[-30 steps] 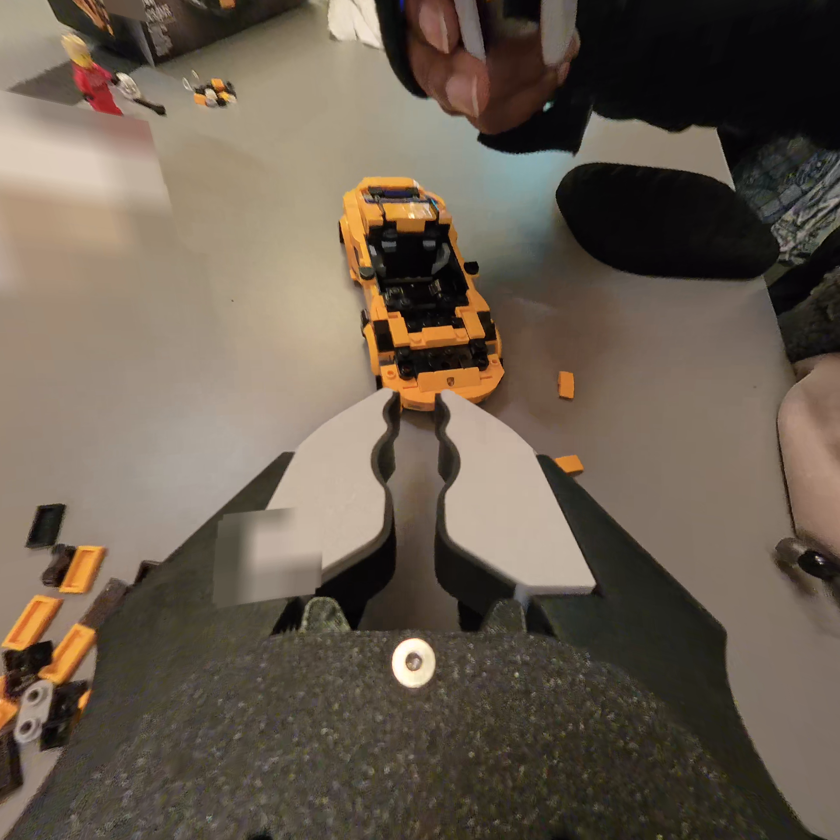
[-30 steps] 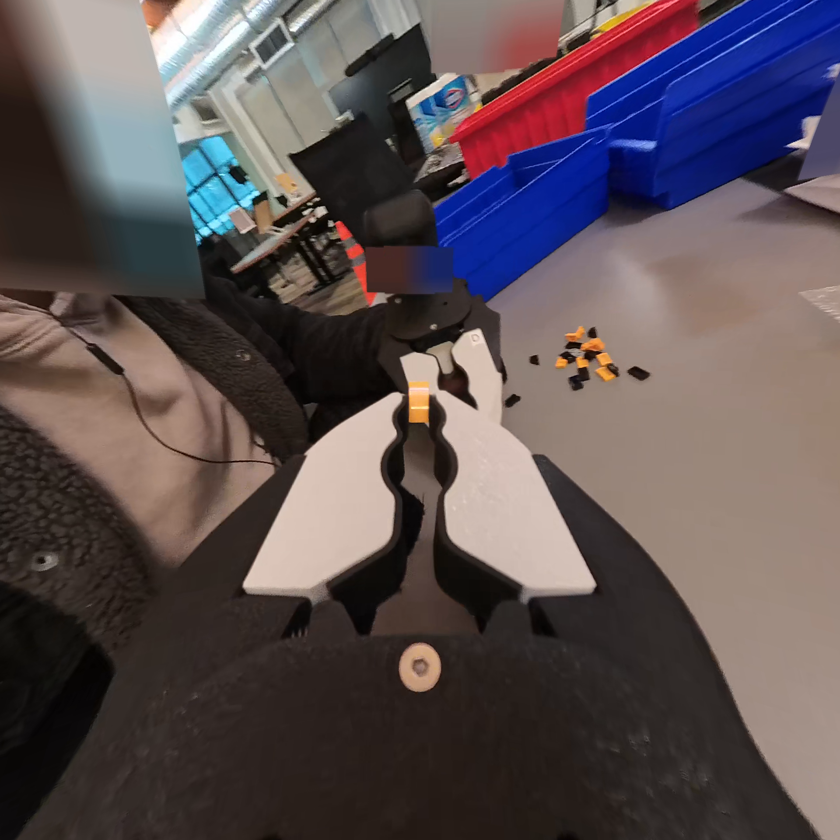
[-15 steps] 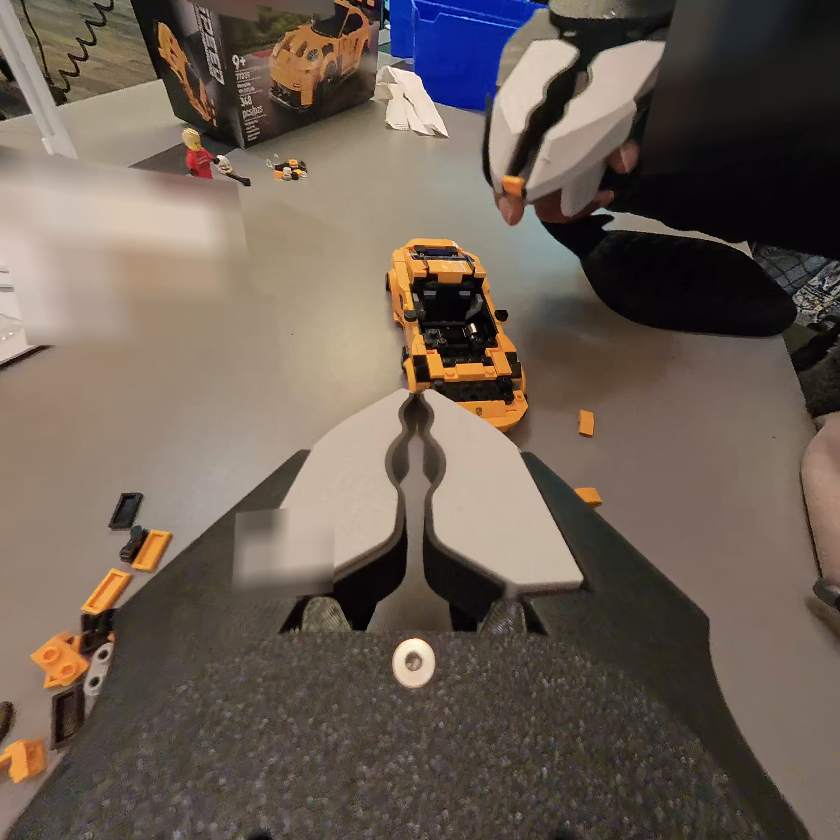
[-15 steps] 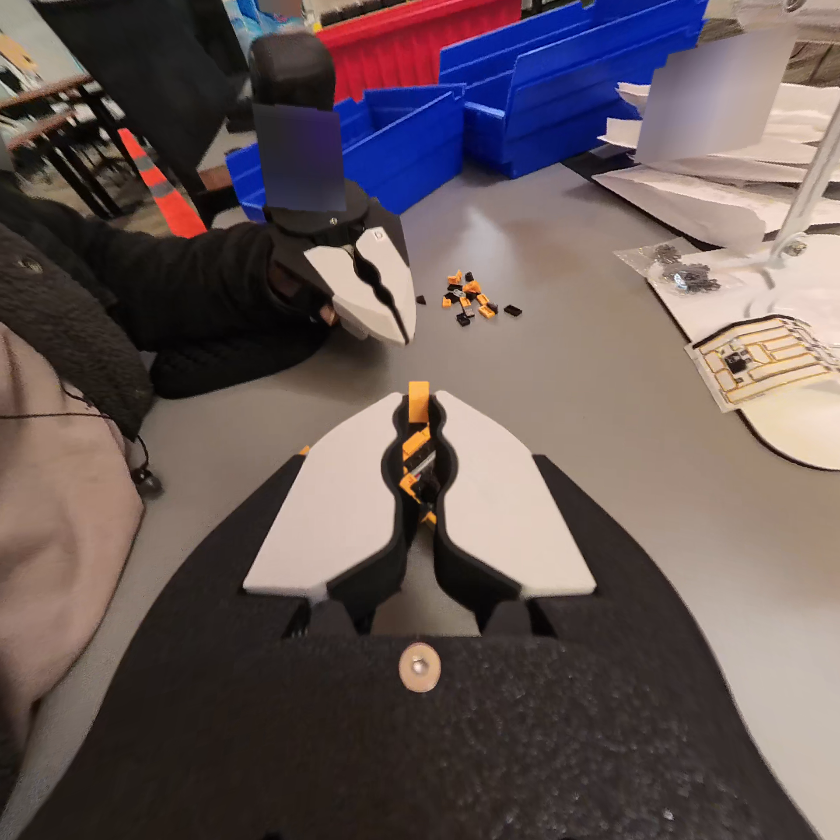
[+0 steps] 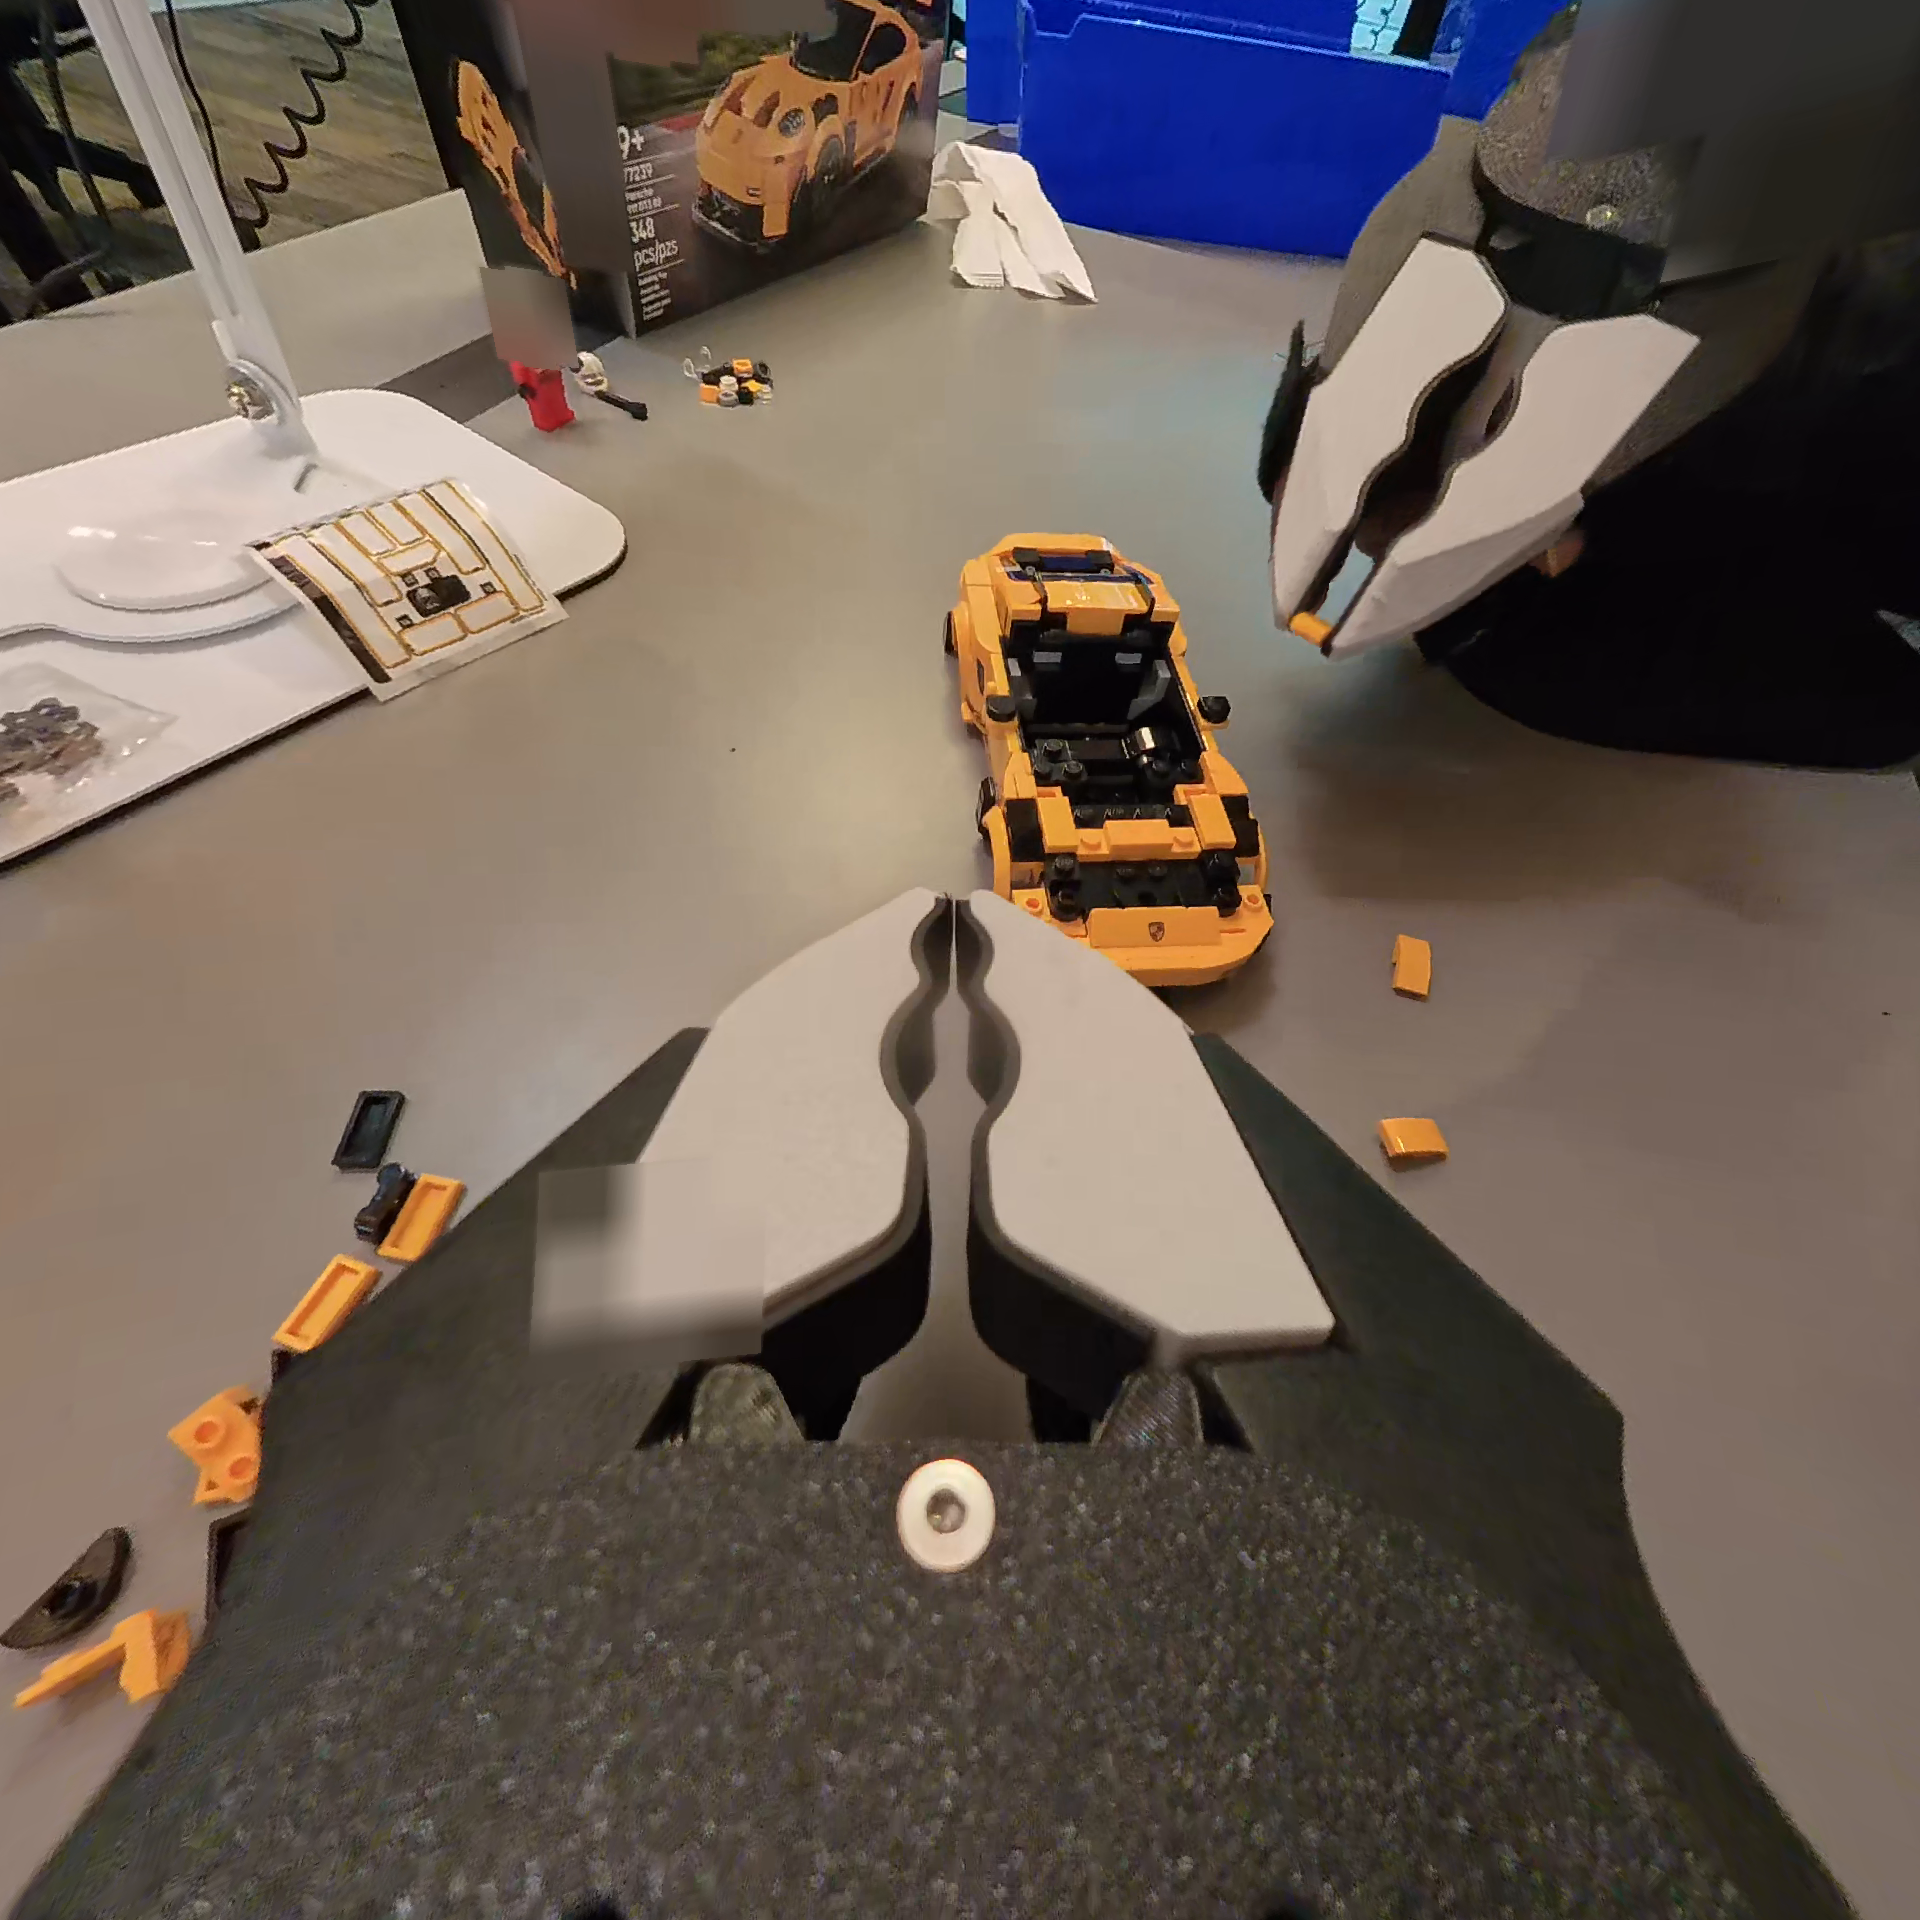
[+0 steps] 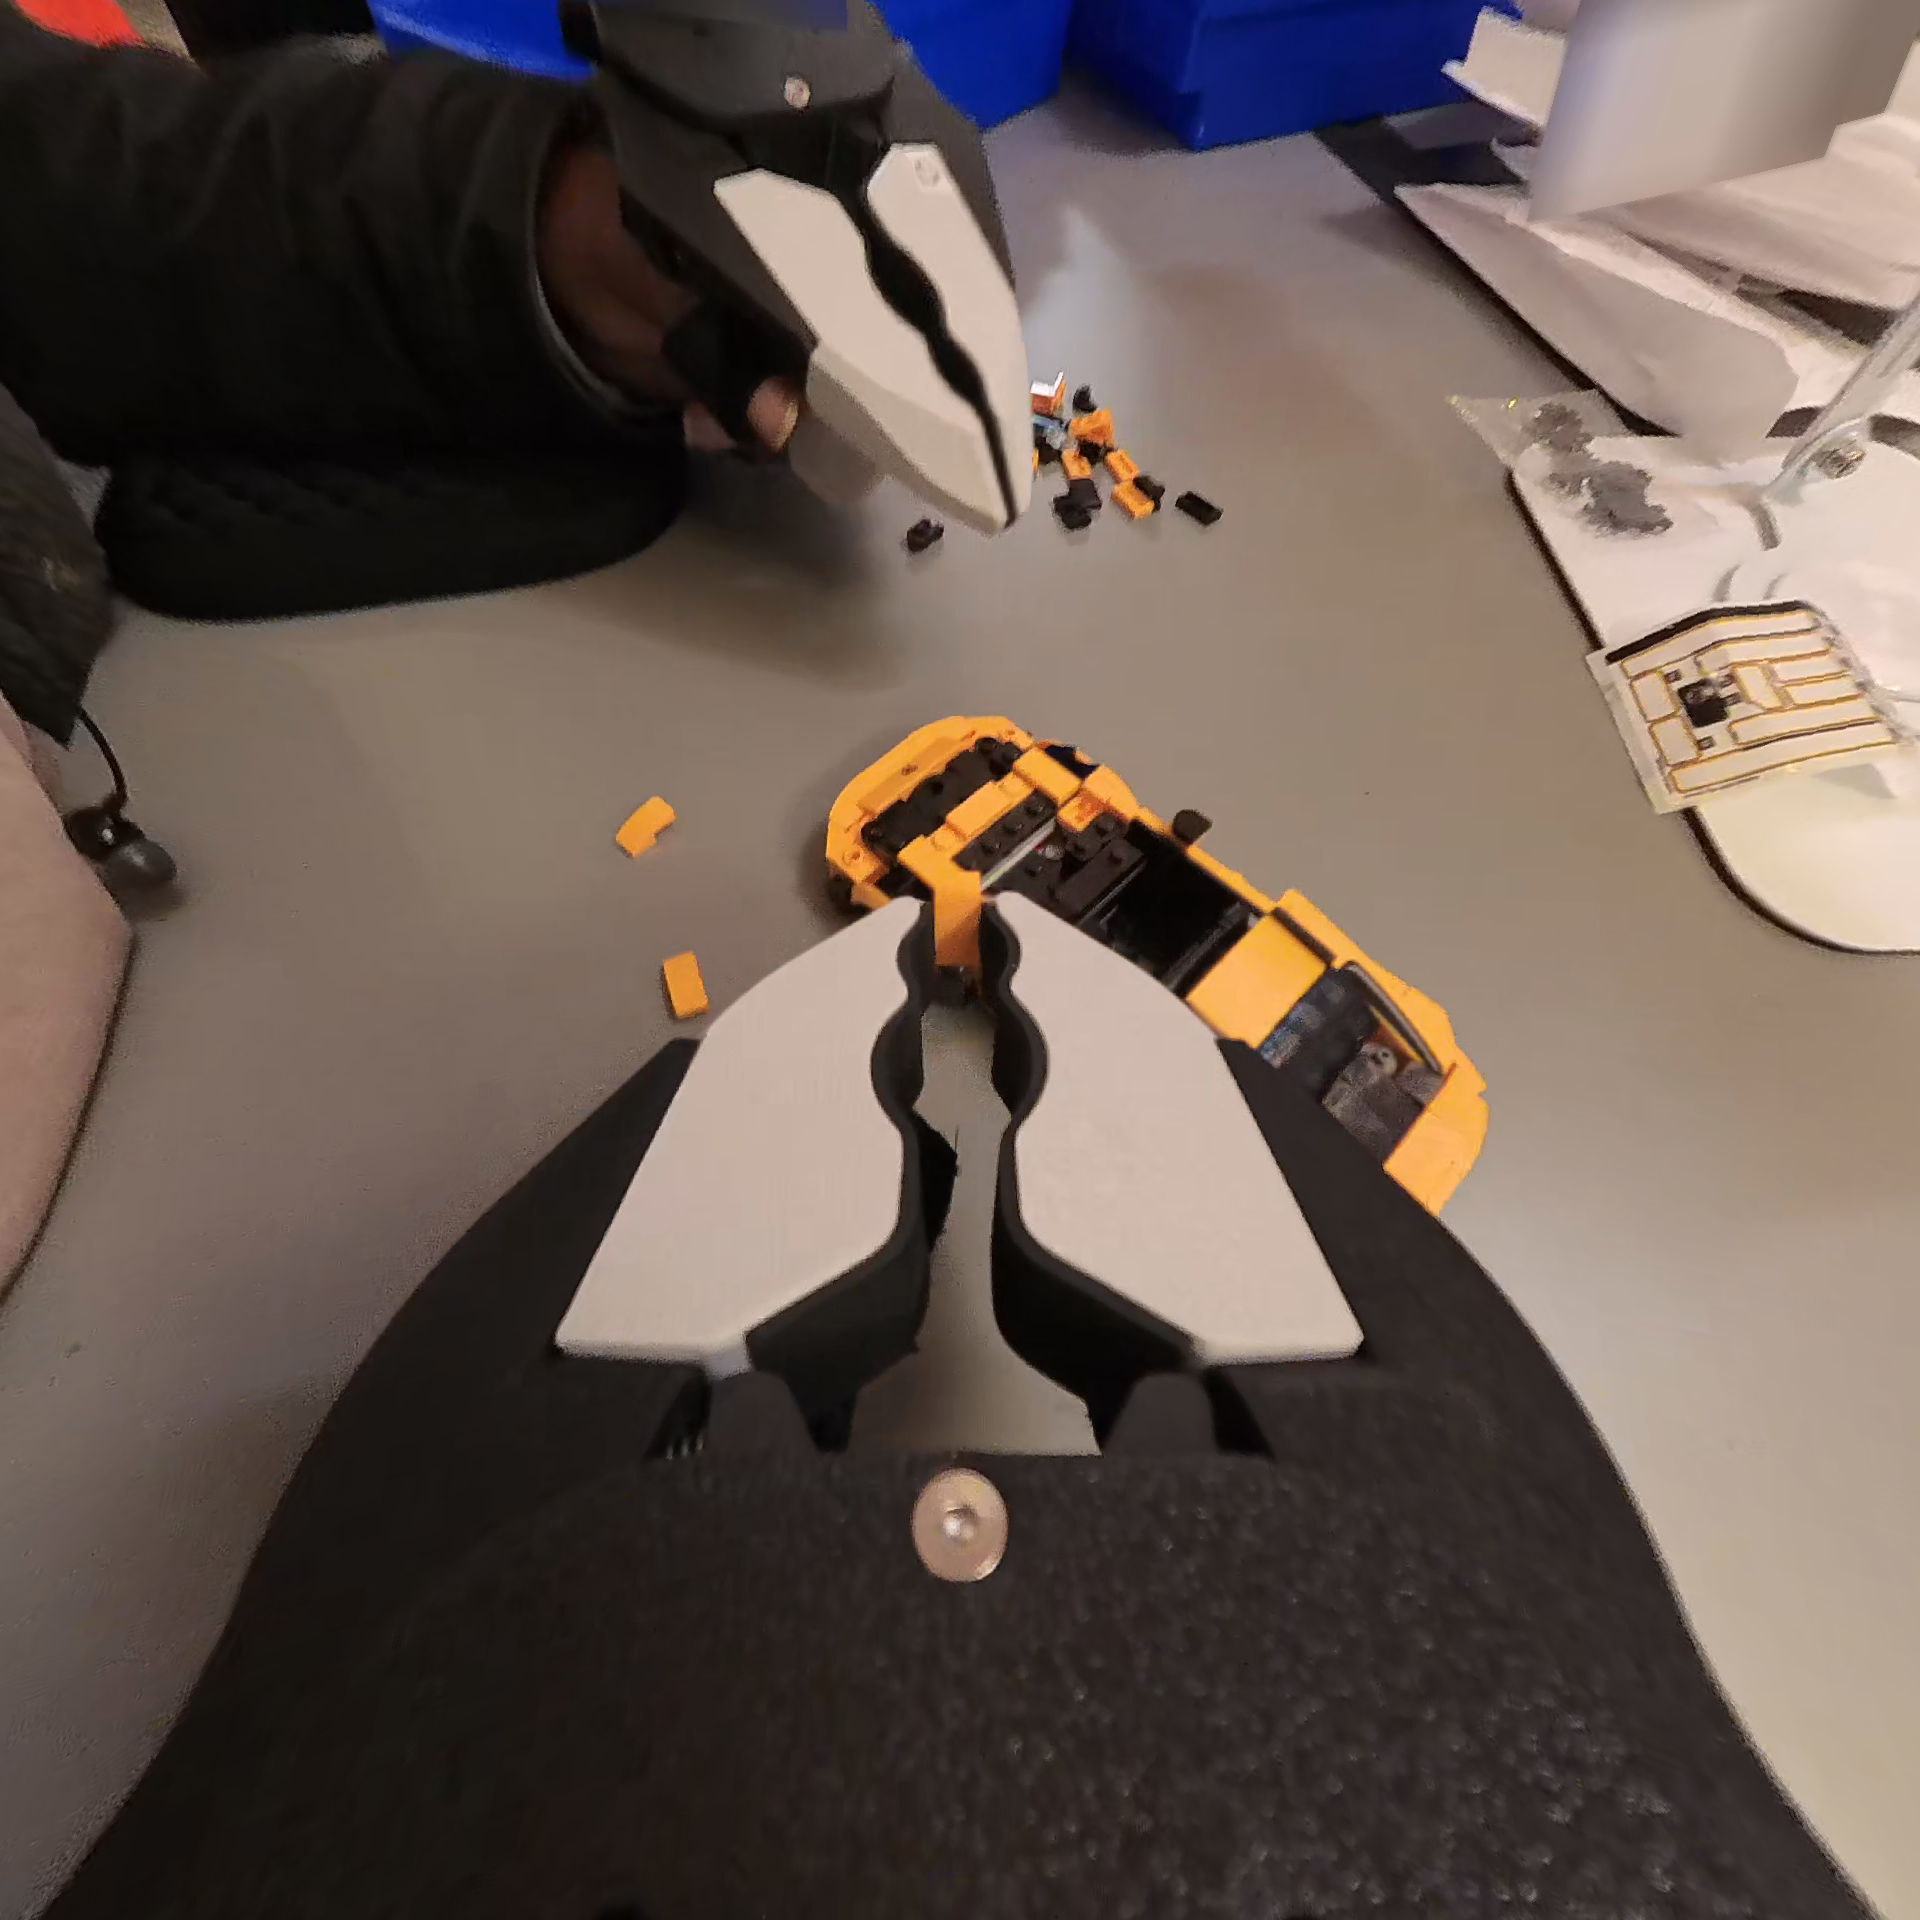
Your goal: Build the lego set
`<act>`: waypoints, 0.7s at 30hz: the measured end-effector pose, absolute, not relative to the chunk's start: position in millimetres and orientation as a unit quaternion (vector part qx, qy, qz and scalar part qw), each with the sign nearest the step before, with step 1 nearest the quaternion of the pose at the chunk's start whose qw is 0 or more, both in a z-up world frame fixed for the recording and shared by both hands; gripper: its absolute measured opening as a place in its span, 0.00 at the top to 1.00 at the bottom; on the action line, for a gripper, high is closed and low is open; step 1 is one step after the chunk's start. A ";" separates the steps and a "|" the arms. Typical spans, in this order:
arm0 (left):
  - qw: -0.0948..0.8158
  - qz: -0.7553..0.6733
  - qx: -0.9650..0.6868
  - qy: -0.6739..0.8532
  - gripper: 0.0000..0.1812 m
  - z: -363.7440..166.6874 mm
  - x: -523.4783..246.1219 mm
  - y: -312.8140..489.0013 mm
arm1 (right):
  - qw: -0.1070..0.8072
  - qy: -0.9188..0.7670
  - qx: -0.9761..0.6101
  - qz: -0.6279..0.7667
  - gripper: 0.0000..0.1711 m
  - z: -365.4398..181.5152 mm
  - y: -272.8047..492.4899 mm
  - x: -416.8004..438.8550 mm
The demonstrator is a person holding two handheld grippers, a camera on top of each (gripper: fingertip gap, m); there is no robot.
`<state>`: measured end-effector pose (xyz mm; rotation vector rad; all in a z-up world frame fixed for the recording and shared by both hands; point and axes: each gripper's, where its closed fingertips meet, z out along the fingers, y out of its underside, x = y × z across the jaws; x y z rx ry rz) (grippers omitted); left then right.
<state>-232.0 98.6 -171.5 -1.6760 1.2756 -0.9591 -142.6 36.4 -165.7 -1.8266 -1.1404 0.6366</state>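
Note:
A part-built orange and black lego car (image 5: 1112, 769) stands on the grey table, its cabin open at the top; it also shows in the right wrist view (image 6: 1143, 914). My left gripper (image 5: 953, 909) is shut and empty, its tips just left of the car's near end. My right gripper (image 6: 956, 914) is shut on a small orange lego piece (image 6: 954, 925) and hovers above the car. In the left wrist view the right gripper (image 5: 1311, 629) hangs right of the car with the orange piece (image 5: 1304, 627) at its tips.
Two loose orange pieces (image 5: 1410, 966) (image 5: 1411, 1138) lie right of the car. A heap of orange and black pieces (image 5: 312, 1320) lies at the left. The set's box (image 5: 707, 156), a minifigure (image 5: 540, 384), a white stand base (image 5: 312, 499) with a sticker sheet (image 5: 410, 582), and blue bins (image 5: 1226, 114) stand farther back. My right fingertips sit around 12 cm from my left ones.
My left gripper has shut and drawn back from the car. My right gripper has swung down from facing the person to above the car, still holding the orange piece.

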 end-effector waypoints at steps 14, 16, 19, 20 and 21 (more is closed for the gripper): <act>0.399 -0.371 -0.661 0.516 1.00 -174.4 -231.1 96.2 | 0.339 -0.552 -0.740 0.183 0.95 -200.3 23.3 -145.8; 0.398 -0.370 -0.661 0.518 0.99 -175.0 -231.0 95.8 | 0.331 -0.556 -0.740 0.182 0.95 -203.3 22.8 -146.4; 0.397 -0.368 -0.660 0.520 0.99 -175.7 -230.9 95.6 | 0.316 -0.565 -0.742 0.177 0.95 -208.2 22.6 -146.0; 0.397 -0.368 -0.661 0.520 0.99 -175.7 -231.0 95.6 | 0.311 -0.568 -0.742 0.175 0.95 -209.4 22.5 -145.8; 0.397 -0.368 -0.661 0.520 0.99 -175.9 -231.0 95.6 | 0.307 -0.571 -0.741 0.174 0.95 -210.3 22.5 -145.8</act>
